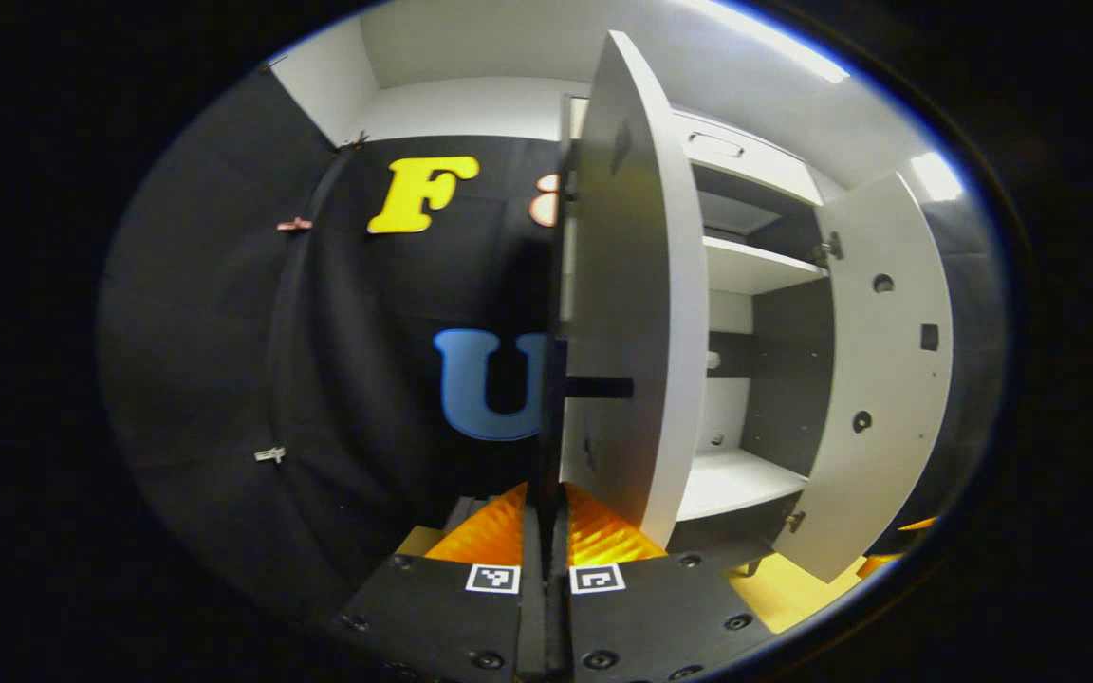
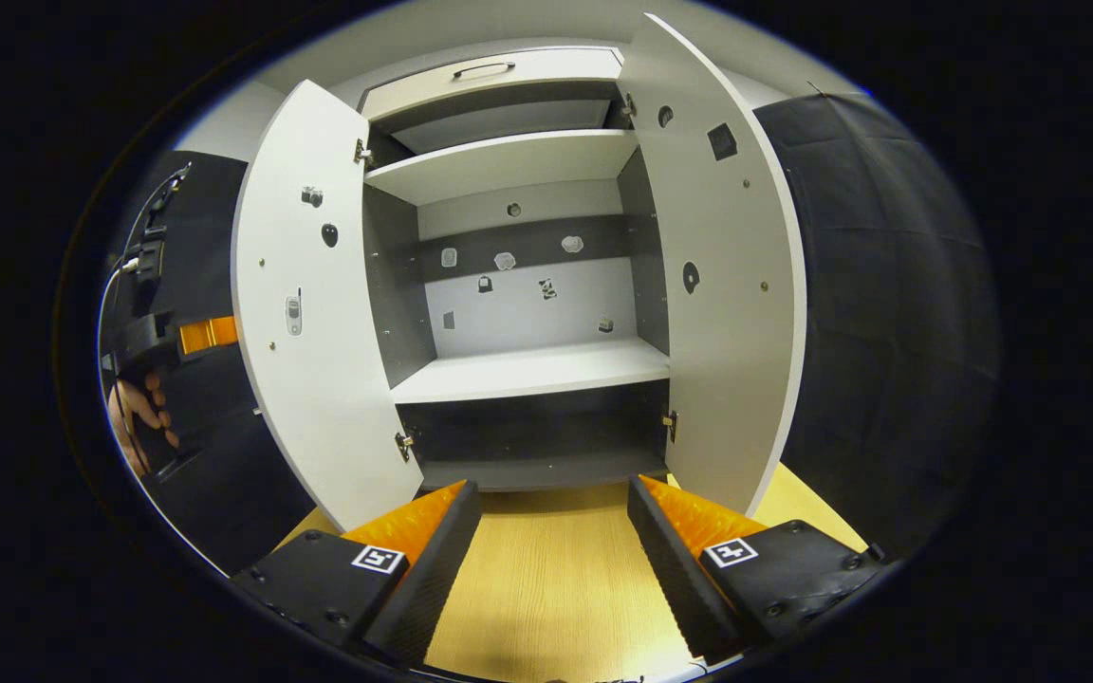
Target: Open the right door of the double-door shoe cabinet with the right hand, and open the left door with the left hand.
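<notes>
The shoe cabinet (image 2: pixel 518 370) stands on the wooden surface (image 2: pixel 546 588) with both doors swung wide, its white shelves bare. In the right gripper view the left door (image 2: pixel 305 313) and the right door (image 2: pixel 727 285) flank the opening, and the right tongs (image 2: pixel 551 531) hang before it with fingers well apart, holding nothing. In the left gripper view the left tongs (image 1: pixel 545 517) are pressed together just below the left door's edge; whether they pinch anything, I cannot tell. A hand (image 2: pixel 140 417) shows beside the left door.
</notes>
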The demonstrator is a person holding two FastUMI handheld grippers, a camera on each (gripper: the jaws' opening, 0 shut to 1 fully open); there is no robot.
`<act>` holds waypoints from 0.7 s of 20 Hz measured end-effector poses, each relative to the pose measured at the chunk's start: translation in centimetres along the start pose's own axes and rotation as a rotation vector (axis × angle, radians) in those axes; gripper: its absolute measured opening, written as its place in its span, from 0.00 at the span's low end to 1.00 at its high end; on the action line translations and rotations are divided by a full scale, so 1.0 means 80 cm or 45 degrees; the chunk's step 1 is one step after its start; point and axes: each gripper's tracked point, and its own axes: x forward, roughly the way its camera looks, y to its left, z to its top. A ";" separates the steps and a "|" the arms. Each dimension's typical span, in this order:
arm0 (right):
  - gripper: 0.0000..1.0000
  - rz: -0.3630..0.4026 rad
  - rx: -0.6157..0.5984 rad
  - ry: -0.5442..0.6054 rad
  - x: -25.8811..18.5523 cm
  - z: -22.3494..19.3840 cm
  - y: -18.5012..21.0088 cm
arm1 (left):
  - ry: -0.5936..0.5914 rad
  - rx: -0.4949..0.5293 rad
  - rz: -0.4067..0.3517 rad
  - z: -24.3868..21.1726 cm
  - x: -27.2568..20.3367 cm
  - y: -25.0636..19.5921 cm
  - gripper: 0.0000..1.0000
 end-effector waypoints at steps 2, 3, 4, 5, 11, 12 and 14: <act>0.99 -0.013 -0.018 -0.012 -0.003 0.002 -0.001 | 0.003 -0.099 -0.077 -0.001 -0.009 0.009 0.05; 0.98 -0.020 -0.020 -0.008 -0.005 0.000 -0.001 | -0.008 -0.097 -0.074 0.001 -0.011 0.012 0.05; 0.99 -0.029 -0.011 0.003 -0.006 0.000 0.000 | -0.017 -0.069 -0.060 -0.001 -0.008 0.013 0.05; 0.99 -0.030 0.008 -0.004 -0.010 0.004 0.000 | -0.019 -0.037 -0.044 -0.002 -0.008 0.013 0.03; 0.99 -0.055 0.060 -0.098 -0.019 0.052 -0.010 | 0.024 -0.097 -0.026 -0.008 -0.026 0.010 0.06; 0.98 -0.056 0.042 -0.104 -0.018 0.057 -0.012 | 0.034 -0.091 -0.024 -0.010 -0.035 0.009 0.06; 0.98 -0.087 -0.010 -0.127 -0.018 0.073 -0.030 | 0.031 -0.058 -0.017 -0.004 -0.051 0.010 0.06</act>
